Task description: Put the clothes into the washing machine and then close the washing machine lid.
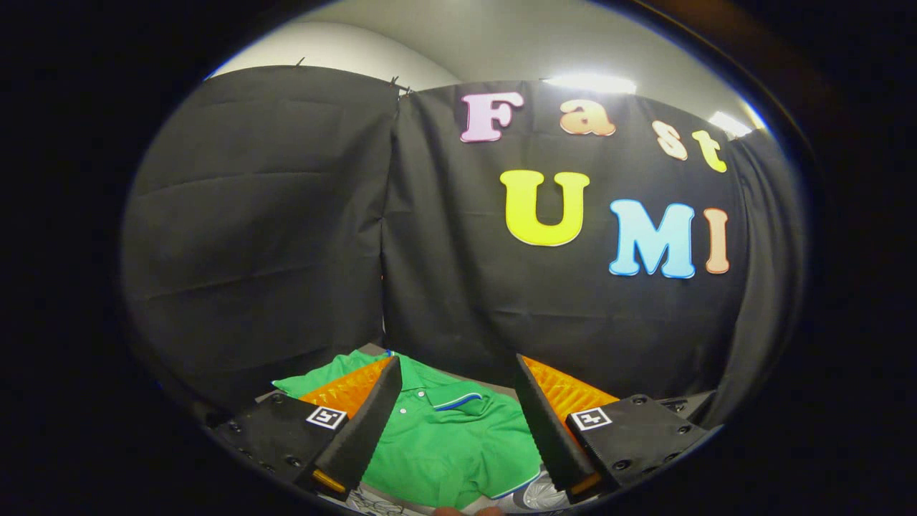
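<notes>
Lying spread flat below and between the fingers, the green polo shirt (pixel 444 444) is not yet picked up; the gripper (pixel 455 373) hangs above it with jaws wide apart, holding nothing, so by my reading loading the washer and closing its lid both remain

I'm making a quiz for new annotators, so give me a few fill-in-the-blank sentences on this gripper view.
1. The polo shirt lying below the gripper is ____ in colour.
2. The gripper's two fingers stand ____, holding nothing.
3. The ribbed pads on the fingers are ____.
4. The shirt's collar shows ____ the two fingers.

Missing words: green; open; orange; between
</notes>
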The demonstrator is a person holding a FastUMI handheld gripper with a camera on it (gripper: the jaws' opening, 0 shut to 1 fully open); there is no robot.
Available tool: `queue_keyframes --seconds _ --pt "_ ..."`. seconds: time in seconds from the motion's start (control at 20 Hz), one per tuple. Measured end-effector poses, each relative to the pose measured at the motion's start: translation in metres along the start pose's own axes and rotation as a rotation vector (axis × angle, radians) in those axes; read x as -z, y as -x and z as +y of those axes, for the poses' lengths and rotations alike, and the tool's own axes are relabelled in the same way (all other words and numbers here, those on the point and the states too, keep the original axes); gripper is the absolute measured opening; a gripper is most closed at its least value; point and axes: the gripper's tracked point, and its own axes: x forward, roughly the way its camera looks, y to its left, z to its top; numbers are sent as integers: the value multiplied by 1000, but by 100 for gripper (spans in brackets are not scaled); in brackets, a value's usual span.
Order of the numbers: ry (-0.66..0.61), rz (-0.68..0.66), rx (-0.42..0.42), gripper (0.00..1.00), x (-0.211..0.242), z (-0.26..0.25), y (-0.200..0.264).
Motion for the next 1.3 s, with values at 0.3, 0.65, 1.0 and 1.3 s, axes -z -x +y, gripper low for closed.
queue_keyframes --seconds 0.3,0.65,1.0,1.3 --pt "-40 290 -23 98 48 39 -46" --pt "-34 495 24 98 97 64 -81" --pt "-29 575 74 98 136 68 -94" --pt "-100 609 69 96 154 74 -95"
